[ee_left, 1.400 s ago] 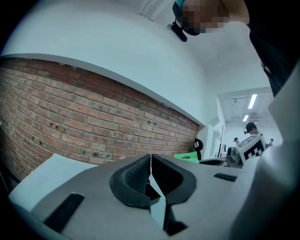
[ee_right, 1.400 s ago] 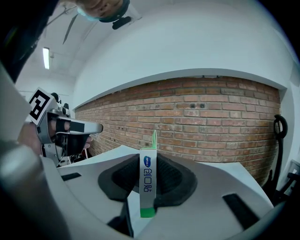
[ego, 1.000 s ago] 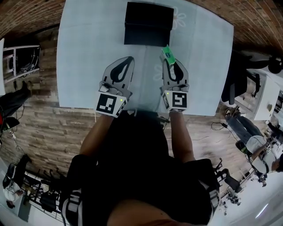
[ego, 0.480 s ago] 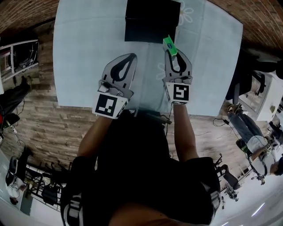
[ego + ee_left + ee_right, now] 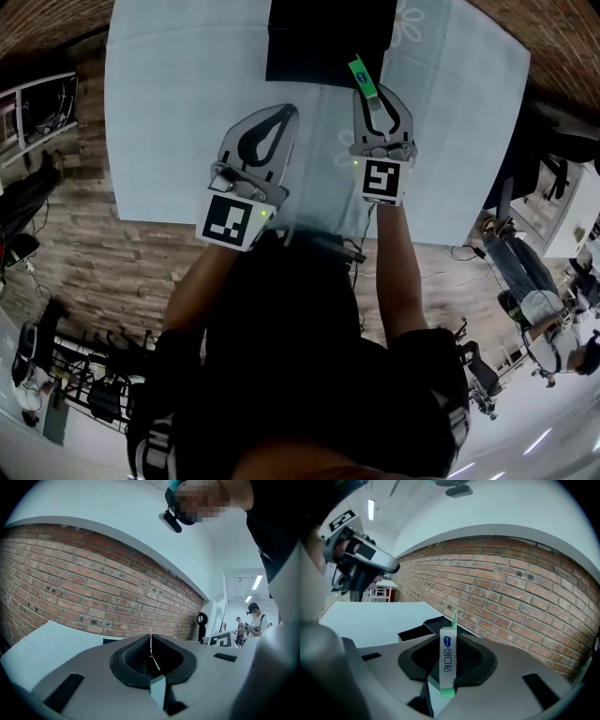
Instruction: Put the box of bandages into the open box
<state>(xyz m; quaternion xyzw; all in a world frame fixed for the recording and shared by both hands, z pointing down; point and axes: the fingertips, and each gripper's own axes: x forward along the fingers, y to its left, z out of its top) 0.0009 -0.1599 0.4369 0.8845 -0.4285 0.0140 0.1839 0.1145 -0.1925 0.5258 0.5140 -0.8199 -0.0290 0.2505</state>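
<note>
The white and green box of bandages [image 5: 362, 79] [image 5: 447, 660] stands pinched between the jaws of my right gripper [image 5: 374, 99] [image 5: 449, 665], which is shut on it. It is lifted off the table, close to the near right corner of the open black box [image 5: 328, 42] [image 5: 423, 628] at the far side of the pale blue table [image 5: 187, 112]. My left gripper [image 5: 269, 127] [image 5: 151, 656] hovers left of it, jaws closed together with nothing between them.
A brick wall [image 5: 506, 592] lies behind the table. Chairs and equipment stand at the right [image 5: 544, 234], and a metal rack [image 5: 37, 122] at the left. A person [image 5: 255, 620] stands far off in the room.
Both grippers have moved forward toward the black box. The bandage box now reaches the black box's near right corner.
</note>
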